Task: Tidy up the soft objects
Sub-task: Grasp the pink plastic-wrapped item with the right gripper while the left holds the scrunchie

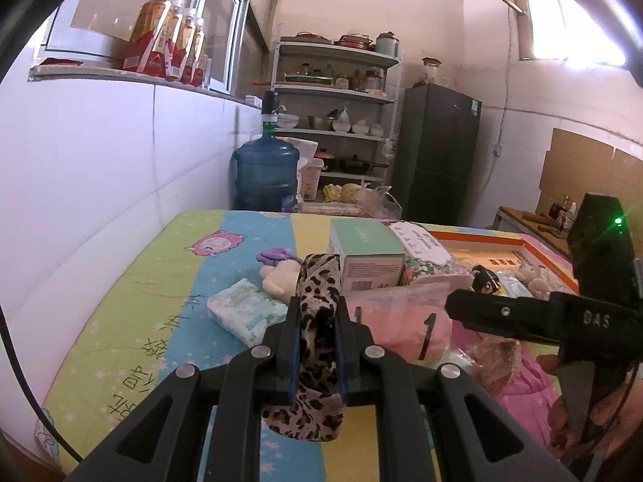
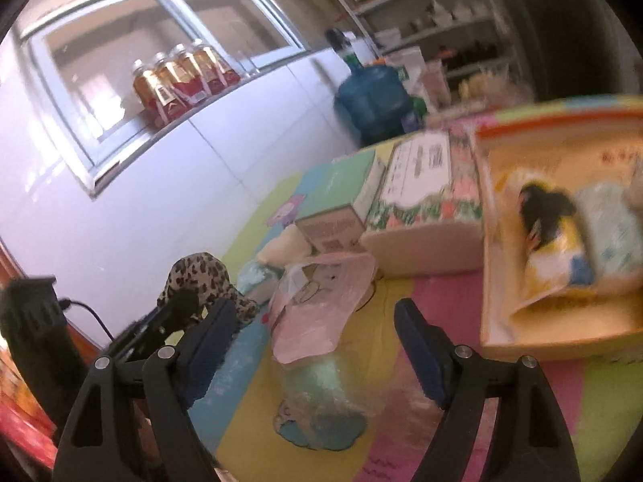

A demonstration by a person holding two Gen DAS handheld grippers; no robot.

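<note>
Leopard-print cloth (image 1: 317,345) clamped in left gripper (image 1: 317,321), lifted; right gripper (image 2: 313,345) spread wide, empty. Orange box (image 2: 494,337) holds some items; pink pouch (image 2: 317,305), tissue pack (image 1: 243,313) still out.

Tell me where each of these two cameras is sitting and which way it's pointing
Left wrist: sits on the left gripper, looking along its fingers, which clamp a leopard-print cloth, over the bed toward shelves; the right gripper enters from the right.
Right wrist: sits on the right gripper, open, looking over a pink bag toward the orange box.
Shared: the cloth, green carton, water jug.
</note>
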